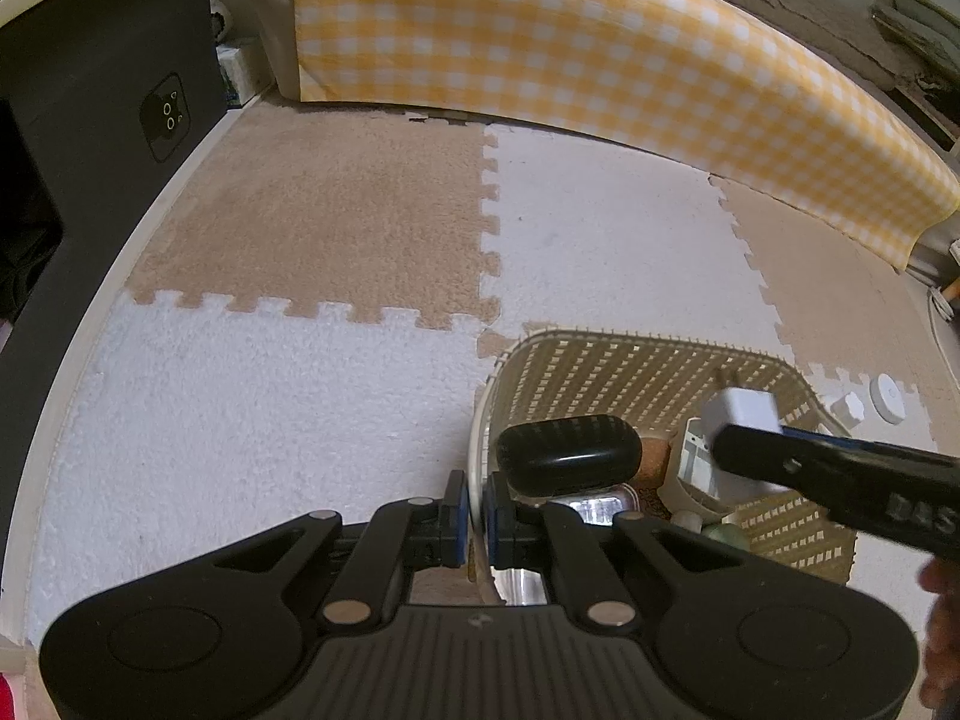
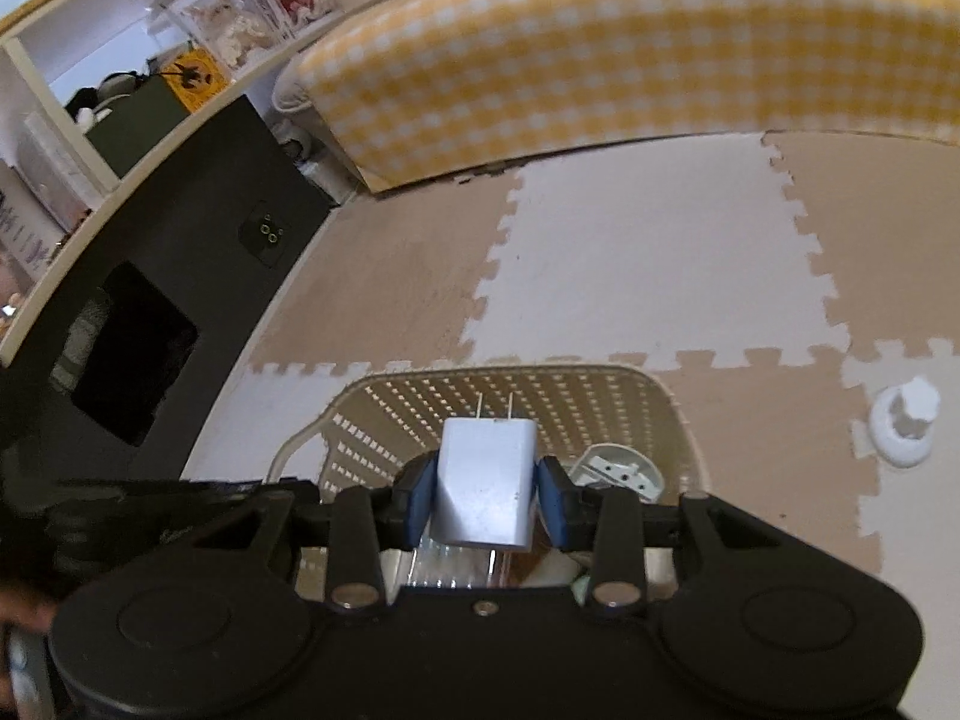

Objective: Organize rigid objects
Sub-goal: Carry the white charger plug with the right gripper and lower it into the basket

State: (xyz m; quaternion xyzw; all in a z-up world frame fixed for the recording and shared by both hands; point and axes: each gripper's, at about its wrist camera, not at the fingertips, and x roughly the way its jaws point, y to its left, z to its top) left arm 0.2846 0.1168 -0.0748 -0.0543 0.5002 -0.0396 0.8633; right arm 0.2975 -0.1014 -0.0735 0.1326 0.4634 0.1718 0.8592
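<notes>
- The right gripper (image 2: 487, 501) clamps a white plug-in charger (image 2: 487, 483) between its blue pads, one pad on each side face.
- The charger is a small boxy block with rounded corners, a matte white skin with a few dark specks, and two thin metal prongs (image 2: 495, 406) pointing away from the gripper.
- It hangs in the air above the basket (image 2: 651, 384), over the basket's far half, touching nothing but the pads.
- The left gripper (image 1: 474, 507) has its jaws pinched onto the basket's pale near-left rim (image 1: 477, 450), the rim sandwiched between the blue pads.
- The basket is a beige lattice tub with rounded corners; inside it lie a black oval case (image 1: 567, 456), a white socket-like part (image 2: 618, 471) and some clear or shiny pieces, too hidden to tell apart.
- To the right of the basket, on the mat, a white round piece (image 2: 903, 423) sits well apart from its wall.
- The floor mat (image 1: 300, 210) of tan and white puzzle tiles lies bare to the left and on the far side of the basket.
- That open floor ends at a yellow checked cloth (image 1: 540, 48) along the far side and a black cabinet (image 1: 90, 120) on the left.
</notes>
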